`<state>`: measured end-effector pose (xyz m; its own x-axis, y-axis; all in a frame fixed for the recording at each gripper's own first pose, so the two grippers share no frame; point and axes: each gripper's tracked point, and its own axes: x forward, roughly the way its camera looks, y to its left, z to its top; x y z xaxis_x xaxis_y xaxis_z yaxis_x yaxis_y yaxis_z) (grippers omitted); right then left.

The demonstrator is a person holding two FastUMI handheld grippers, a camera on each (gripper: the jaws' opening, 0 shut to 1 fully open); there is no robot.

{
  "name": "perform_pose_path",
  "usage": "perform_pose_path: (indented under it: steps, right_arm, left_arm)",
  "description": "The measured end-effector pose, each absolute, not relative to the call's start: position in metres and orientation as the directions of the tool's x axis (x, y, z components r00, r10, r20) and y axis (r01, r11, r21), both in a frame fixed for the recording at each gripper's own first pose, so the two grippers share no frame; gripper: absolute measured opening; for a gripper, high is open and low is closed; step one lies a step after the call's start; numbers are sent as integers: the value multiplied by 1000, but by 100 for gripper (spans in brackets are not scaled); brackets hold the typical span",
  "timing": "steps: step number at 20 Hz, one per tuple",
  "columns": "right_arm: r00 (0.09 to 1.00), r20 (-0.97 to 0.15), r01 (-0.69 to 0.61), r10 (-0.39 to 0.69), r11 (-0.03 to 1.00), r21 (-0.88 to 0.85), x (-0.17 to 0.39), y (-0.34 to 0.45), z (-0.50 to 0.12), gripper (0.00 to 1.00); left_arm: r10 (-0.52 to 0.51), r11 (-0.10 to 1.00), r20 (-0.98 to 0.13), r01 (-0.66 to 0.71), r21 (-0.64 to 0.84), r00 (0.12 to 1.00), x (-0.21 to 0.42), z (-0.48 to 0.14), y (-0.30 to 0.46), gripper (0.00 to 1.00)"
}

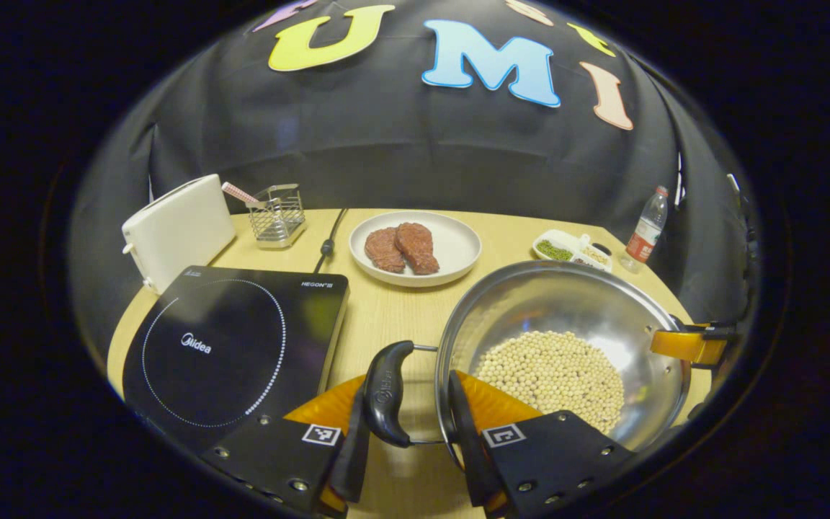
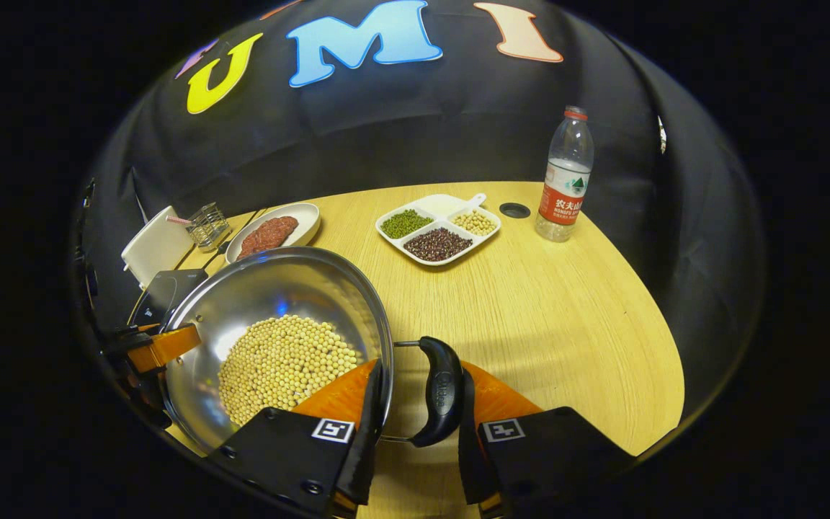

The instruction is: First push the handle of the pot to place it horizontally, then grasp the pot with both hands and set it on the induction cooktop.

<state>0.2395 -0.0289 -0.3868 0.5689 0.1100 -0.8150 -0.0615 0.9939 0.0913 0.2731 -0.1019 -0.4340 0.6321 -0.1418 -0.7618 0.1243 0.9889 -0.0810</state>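
A steel pot (image 1: 566, 303) holding soybeans (image 1: 552, 375) stands on the wooden table just right of the black induction cooktop (image 1: 235, 346). Its black side handles lie level. My left gripper (image 1: 409, 432) spans the near handle (image 1: 386, 393): one finger is against the handle's outer side, the other at the pot's rim. In the right gripper view, my right gripper (image 2: 418, 425) holds the opposite handle (image 2: 440, 393) the same way, one finger at the rim of the pot (image 2: 278, 288). Each view shows the other gripper's finger across the pot. The cooktop (image 2: 163, 288) shows beyond the pot.
Behind the pot sit a plate of raw meat (image 1: 415, 249), a white toaster (image 1: 177, 231), a wire basket (image 1: 278, 215) and a power cable (image 1: 328, 241). A divided dish of beans (image 2: 438, 229) and a water bottle (image 2: 565, 176) stand at the far right.
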Motion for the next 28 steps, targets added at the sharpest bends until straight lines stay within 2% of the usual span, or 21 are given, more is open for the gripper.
perform_pose_path:
  steps: [2, 6, 7, 8, 10, 11, 12, 14, 16, 25, 27, 28]
  right_arm:
    - [574, -812, -63, 109, 994, 89, 239, -26, -374, 47]
    - [587, -802, -48, 111, 994, 102, 231, -11, -348, 47]
    - [591, -799, -42, 113, 993, 109, 229, -6, -342, 47]
    - [594, -797, -35, 113, 993, 115, 228, 1, -337, 47]
    - [606, -789, -16, 107, 992, 123, 225, 14, -327, 47]
    - [610, -786, -9, 102, 993, 121, 223, 21, -324, 50]
    - [612, -784, -5, 99, 993, 121, 222, 29, -321, 47]
    - [619, -780, 2, 93, 993, 121, 221, 44, -314, 47]
    - [629, -772, 0, 87, 994, 111, 224, 60, -306, 47]
    - [624, -776, -2, 96, 993, 122, 225, 138, -306, 47]
    - [623, -776, -11, 100, 993, 120, 227, 154, -306, 50]
    - [622, -776, -16, 102, 993, 118, 228, 162, -307, 50]
  left_arm:
    - [-140, 990, -759, 113, -87, 635, 270, -420, -99, 53]
    - [-146, 989, -740, 123, -85, 657, 273, -390, -84, 59]
    - [-147, 989, -738, 125, -84, 659, 273, -381, -78, 56]
    - [-149, 988, -732, 129, -84, 665, 274, -373, -72, 59]
    - [-160, 986, -724, 144, -84, 671, 277, -363, -57, 56]
    - [-167, 985, -722, 153, -85, 671, 280, -359, -51, 56]
    - [-172, 983, -718, 159, -86, 674, 282, -355, -44, 56]
    - [-177, 983, -714, 160, -91, 677, 285, -349, -28, 59]
    - [-181, 982, -709, 159, -98, 682, 290, -346, -11, 56]
    - [-170, 985, -710, 145, -97, 683, 304, -343, 72, 56]
    - [-163, 986, -712, 132, -100, 683, 303, -346, 88, 56]
    - [-160, 987, -713, 125, -102, 683, 304, -348, 97, 59]
